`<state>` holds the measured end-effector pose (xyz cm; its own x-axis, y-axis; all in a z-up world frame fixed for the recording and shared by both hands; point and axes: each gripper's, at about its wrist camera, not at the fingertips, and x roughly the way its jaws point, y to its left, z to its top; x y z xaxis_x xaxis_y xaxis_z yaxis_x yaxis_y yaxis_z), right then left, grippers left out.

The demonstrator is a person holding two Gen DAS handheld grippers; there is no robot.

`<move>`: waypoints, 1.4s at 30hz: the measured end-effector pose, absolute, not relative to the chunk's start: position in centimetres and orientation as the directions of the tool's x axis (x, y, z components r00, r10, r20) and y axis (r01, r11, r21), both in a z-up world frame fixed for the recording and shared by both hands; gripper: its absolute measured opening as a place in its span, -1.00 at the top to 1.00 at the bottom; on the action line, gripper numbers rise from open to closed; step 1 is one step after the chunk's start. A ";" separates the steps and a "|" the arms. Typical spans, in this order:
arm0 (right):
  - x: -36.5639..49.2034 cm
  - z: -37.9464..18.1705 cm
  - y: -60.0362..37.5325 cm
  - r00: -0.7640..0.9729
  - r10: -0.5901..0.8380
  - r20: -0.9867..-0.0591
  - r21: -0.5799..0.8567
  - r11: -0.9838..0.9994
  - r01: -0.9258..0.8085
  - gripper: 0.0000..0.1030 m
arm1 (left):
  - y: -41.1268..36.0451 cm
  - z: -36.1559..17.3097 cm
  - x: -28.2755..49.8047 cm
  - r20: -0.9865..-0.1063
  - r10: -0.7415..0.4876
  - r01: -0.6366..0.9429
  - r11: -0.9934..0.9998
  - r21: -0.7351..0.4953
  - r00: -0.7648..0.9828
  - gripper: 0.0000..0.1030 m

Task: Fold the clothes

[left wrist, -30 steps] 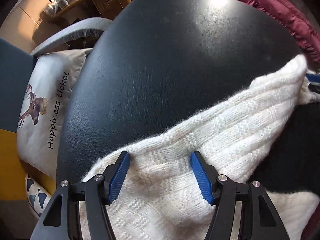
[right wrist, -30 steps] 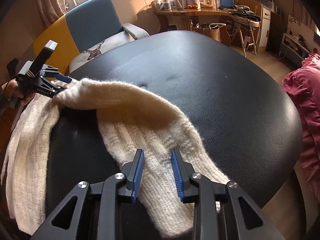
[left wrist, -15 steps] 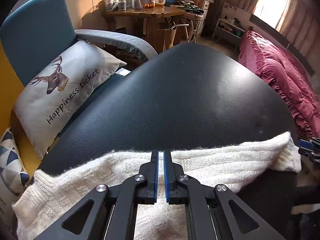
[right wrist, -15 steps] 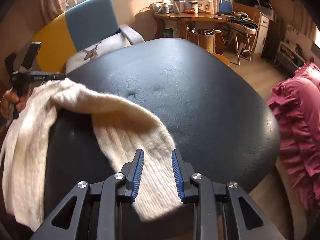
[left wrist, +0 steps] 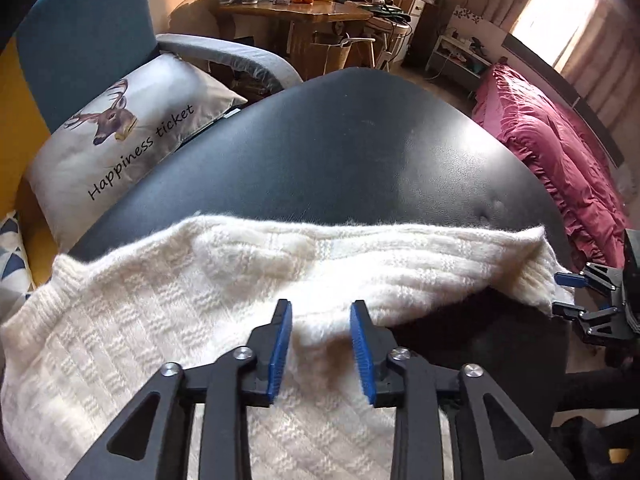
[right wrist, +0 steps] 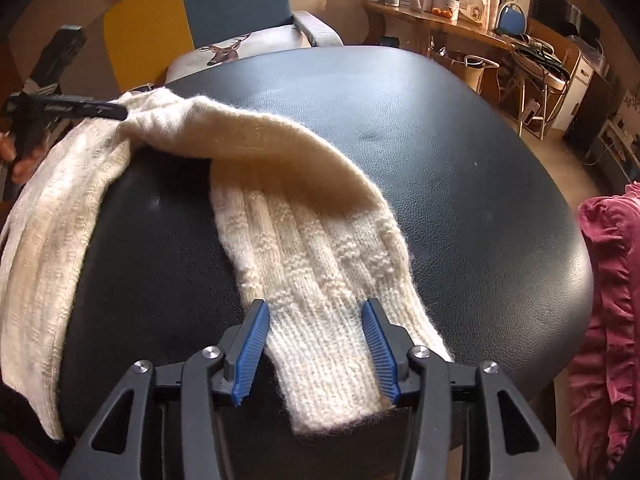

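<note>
A cream knitted sweater (left wrist: 160,320) lies along the near edge of a round black leather table (left wrist: 320,152). My left gripper (left wrist: 321,344) is open above the sweater's body, with knit between and under its blue pads. In the right wrist view one sleeve (right wrist: 304,240) stretches across the table (right wrist: 440,160) towards me. The cuff lies between the open fingers of my right gripper (right wrist: 316,344). The left gripper (right wrist: 68,110) shows at the far left by the sweater's shoulder, held by a hand (right wrist: 16,156). The right gripper (left wrist: 576,296) appears at the sleeve end.
A blue armchair with a deer cushion (left wrist: 120,140) stands behind the table on the left. A red ruffled quilt (left wrist: 560,160) lies to the right, close to the table edge (right wrist: 612,280). A wooden side table with jars (left wrist: 288,8) is at the back.
The left gripper, shut half a second ago, has opened over the sweater. The right gripper has opened wider, and the sleeve now lies flatter and further onto the table.
</note>
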<state>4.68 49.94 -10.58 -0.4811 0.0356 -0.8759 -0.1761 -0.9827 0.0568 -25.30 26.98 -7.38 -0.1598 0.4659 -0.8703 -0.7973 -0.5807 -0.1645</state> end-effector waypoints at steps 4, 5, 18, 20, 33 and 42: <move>4.1 -10.4 49.5 -0.445 0.064 -0.893 0.014 -0.985 -0.170 0.17 | 23.7 -7.6 -23.2 -0.861 0.481 -0.749 -0.628 -0.209 -0.163 0.07; 4.0 -10.3 49.3 -0.441 0.076 -0.894 -0.002 -0.986 -0.166 0.25 | 22.9 -7.8 -22.6 -0.860 0.486 -0.738 -0.635 -0.227 -0.154 0.07; 2.9 -7.4 48.5 -0.295 0.284 -0.912 -0.303 -0.953 0.023 0.77 | 17.8 -10.3 -15.9 -0.882 0.450 -0.724 -0.654 -0.220 -0.138 -0.21; 2.9 -7.0 49.7 -0.267 0.277 -0.923 -0.283 -0.959 -0.015 0.77 | 17.6 -10.4 -15.5 -0.881 0.452 -0.726 -0.652 -0.220 -0.139 -0.25; 5.7 -10.3 52.1 -0.485 0.049 -0.873 0.206 -0.864 -0.459 0.42 | 18.2 -10.6 -13.8 -0.872 0.452 -0.711 -0.674 -0.198 -0.186 -0.51; 6.0 -8.1 49.7 -0.432 0.239 -0.870 -0.092 -0.938 -0.334 0.90 | 17.8 -9.9 -12.7 -0.872 0.458 -0.684 -0.693 -0.228 -0.173 -0.54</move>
